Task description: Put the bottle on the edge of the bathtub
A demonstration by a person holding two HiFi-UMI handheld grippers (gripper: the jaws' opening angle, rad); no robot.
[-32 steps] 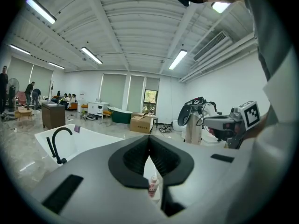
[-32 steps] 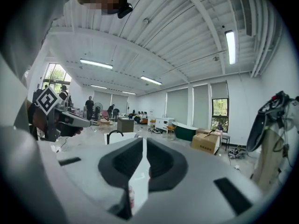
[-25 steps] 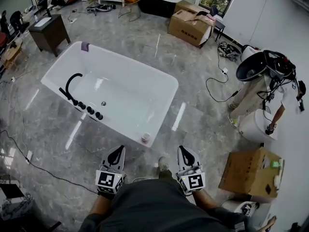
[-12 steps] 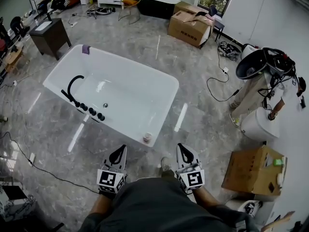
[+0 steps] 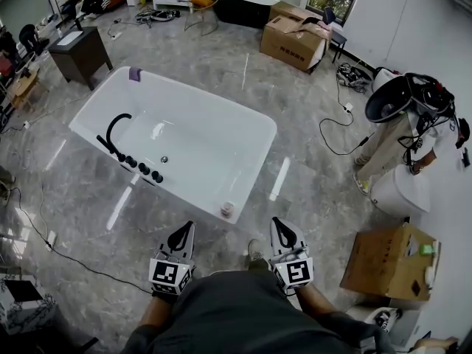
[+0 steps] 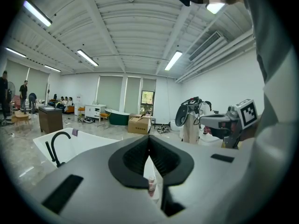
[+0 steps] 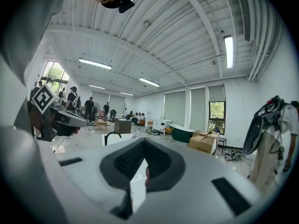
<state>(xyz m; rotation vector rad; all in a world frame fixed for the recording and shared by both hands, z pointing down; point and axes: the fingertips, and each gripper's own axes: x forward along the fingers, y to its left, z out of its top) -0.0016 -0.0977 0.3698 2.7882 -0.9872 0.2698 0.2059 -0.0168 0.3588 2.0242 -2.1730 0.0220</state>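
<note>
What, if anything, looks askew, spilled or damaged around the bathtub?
Nothing stands out. The bottle stands upright on the near corner rim of the bathtub, and no spill or damage shows there.

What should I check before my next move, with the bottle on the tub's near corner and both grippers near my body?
1. Bottle on the bathtub rim, near corner: ok.
2. Bottle upright: cannot tell, too small.
3. Left gripper empty, jaws together: ok.
4. Right gripper empty, jaws together: ok.
5. Grippers apart from the bottle: ok, both short of the tub.
6. Bystander away from the tub: ok, off to the right.
</note>
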